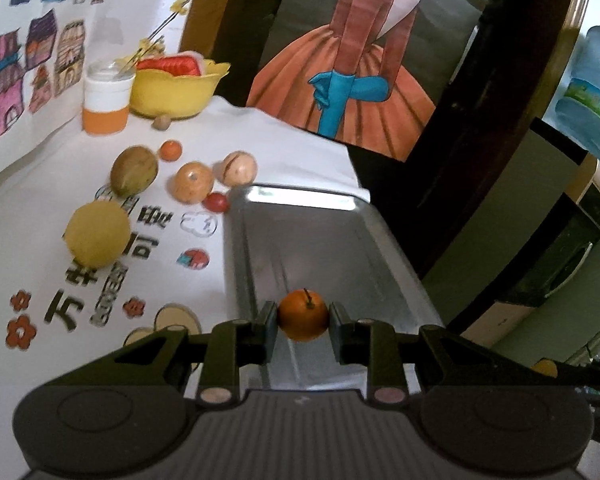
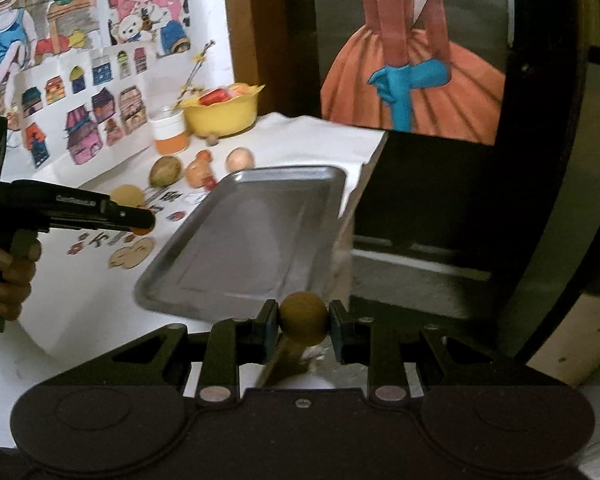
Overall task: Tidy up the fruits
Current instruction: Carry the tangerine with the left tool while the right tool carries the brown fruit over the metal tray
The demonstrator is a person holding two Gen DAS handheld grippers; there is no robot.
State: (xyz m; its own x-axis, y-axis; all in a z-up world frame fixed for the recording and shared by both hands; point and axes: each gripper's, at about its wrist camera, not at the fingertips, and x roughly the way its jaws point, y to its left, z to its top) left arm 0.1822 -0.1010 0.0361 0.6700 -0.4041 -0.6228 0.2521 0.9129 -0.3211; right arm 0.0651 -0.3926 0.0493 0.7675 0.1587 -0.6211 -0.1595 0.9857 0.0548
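An orange [image 1: 303,314] is gripped across its middle by the left tool [image 1: 303,322] above the tray [image 1: 300,216]; a brown ball [image 2: 303,317] is clamped in the right tool [image 2: 303,322]. Both appear light, round, likely slippery.

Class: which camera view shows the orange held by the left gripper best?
The left wrist view: the orange sits whole, stem visible, between the left gripper fingers. The right wrist view shows only an orange sliver under that gripper's tip.
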